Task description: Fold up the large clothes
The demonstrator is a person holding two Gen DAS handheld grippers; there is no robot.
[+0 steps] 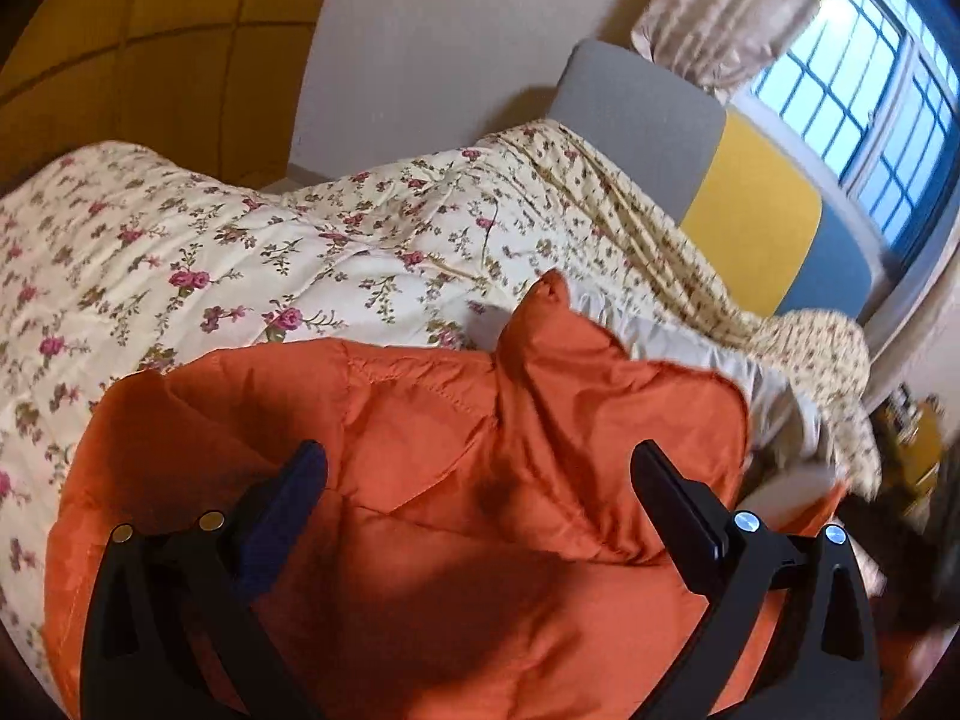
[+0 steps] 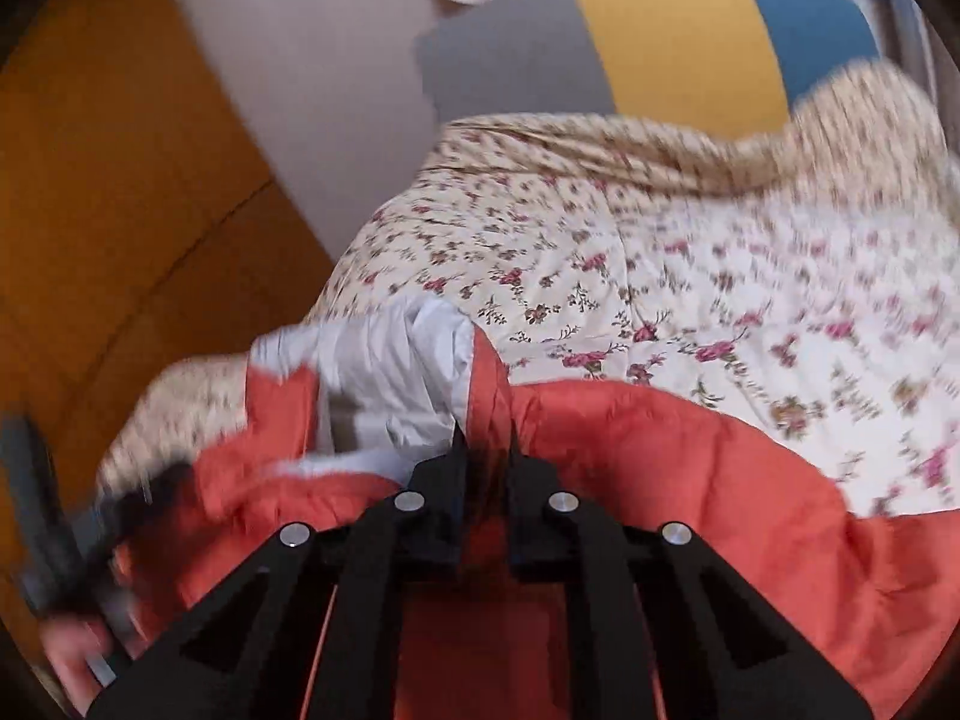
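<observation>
A puffy orange jacket [image 1: 420,420] with a pale grey lining [image 1: 690,348] lies crumpled on a floral quilt [image 1: 240,252]. My left gripper [image 1: 480,450] hovers over the jacket's middle, open, its fingers wide apart with only loose fabric below them. In the right wrist view the same orange jacket [image 2: 690,480] fills the lower picture. My right gripper [image 2: 486,438] is shut on a fold of its orange fabric, just beside the grey lining [image 2: 390,372]. That view is blurred by motion.
The floral quilt [image 2: 720,300] covers a bed with a grey, yellow and blue headboard [image 1: 750,240]. A window [image 1: 870,102] and a curtain [image 1: 738,0] stand behind it. Yellow panels [image 1: 150,48] rise at the left. A hand [image 2: 66,654] shows at the lower left.
</observation>
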